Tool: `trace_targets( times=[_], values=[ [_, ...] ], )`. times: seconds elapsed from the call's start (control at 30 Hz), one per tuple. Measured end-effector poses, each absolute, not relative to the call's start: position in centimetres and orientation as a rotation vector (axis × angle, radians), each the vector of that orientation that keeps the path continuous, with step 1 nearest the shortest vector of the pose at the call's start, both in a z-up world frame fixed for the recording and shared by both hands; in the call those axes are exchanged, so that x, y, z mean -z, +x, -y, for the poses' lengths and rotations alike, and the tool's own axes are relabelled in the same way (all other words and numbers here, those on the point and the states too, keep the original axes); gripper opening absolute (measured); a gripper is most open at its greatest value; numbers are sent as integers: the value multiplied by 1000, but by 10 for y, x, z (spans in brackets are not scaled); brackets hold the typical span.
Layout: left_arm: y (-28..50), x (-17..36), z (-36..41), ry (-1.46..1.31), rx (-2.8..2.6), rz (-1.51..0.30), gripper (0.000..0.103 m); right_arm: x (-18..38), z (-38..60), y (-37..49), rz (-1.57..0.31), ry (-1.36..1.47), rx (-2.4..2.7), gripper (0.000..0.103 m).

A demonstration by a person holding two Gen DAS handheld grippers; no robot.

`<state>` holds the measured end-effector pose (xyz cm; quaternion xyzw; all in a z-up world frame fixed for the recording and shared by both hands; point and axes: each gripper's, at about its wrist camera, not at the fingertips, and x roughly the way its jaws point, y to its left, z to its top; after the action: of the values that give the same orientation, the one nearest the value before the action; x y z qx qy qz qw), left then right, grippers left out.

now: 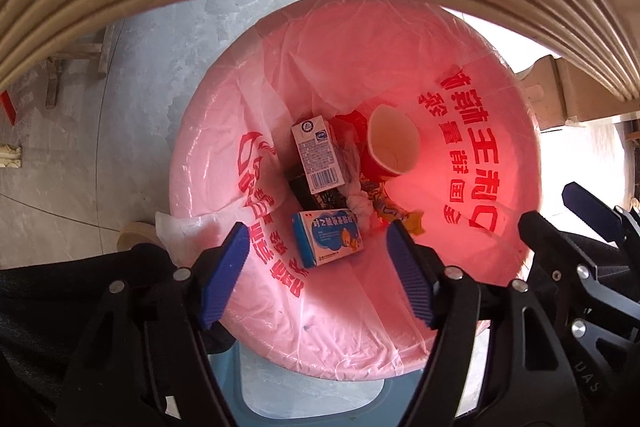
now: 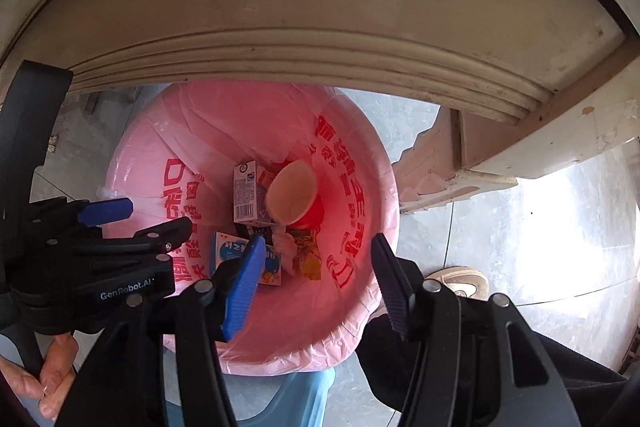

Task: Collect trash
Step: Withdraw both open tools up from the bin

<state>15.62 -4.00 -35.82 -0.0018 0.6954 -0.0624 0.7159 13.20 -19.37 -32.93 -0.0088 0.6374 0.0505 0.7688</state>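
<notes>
Pink liner (image 1: 304, 75), trash lying at the bottom: milk carton (image 1: 318, 155), medicine box (image 1: 328, 243), paper cup (image 1: 394, 143). Left gripper (image 1: 318, 283) spread, empty. From the right wrist: right gripper (image 2: 316, 287) spread too, nothing pinched. Drop step apparently done; next, seek more trash.

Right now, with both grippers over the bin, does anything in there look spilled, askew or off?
Nothing stands out. The trash bin with its pink liner holds the red paper cup on its side, a milk carton, a blue medicine box and wrappers. All of it lies inside; no spill shows. Left gripper and right gripper are open and empty.
</notes>
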Motion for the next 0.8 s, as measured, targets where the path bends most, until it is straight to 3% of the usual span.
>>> trace_targets(
  times=[0.37,0.53,0.6,0.8],
  values=[
    [148,339,42,-1,136,-1507,73,311,196,122,-1344,19,-98,56],
    [136,311,39,-6,116,-1447,73,280,191,107,-1258,-14,-55,63],
    [131,300,39,7,107,-1418,73,266,191,97,-1208,-45,-6,71],
    [115,273,44,5,119,-1364,73,236,198,72,-1142,6,43,73]
  ],
)
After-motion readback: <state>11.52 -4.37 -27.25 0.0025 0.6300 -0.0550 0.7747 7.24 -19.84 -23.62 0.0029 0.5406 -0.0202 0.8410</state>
